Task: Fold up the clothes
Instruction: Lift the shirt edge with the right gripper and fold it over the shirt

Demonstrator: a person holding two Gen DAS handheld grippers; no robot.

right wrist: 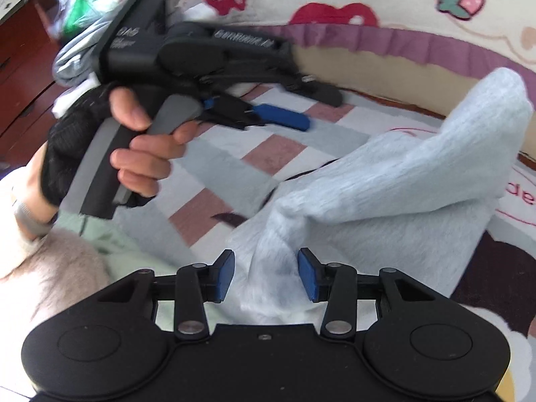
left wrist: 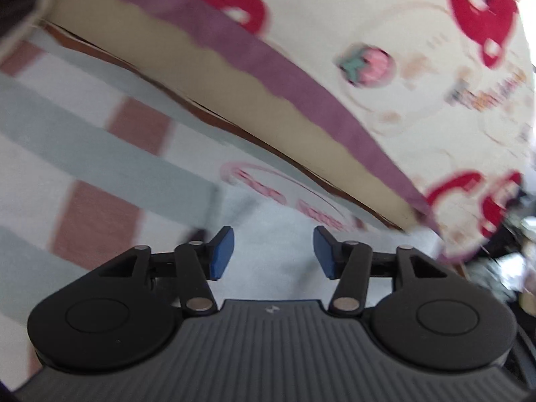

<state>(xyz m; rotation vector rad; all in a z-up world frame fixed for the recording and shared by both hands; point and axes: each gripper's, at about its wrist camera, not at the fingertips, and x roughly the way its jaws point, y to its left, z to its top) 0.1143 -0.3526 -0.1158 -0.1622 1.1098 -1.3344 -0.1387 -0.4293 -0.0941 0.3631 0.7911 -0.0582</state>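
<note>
pale blue garment (right wrist: 385,181) | checked grey-white-pink blanket (left wrist: 83,154) | purple-trimmed strawberry-print cover (left wrist: 402,67)

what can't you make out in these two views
- Light blue garment: right wrist view, its type and full outline; it is bunched, and its near end is hidden behind the right gripper body.
- Printed lettering on the cream cover: left wrist view, motion blur.
- Clutter at the top left corner: right wrist view, blurred and partly hidden by the left gripper.
- Pink oval logo: left wrist view, blurred.
</note>
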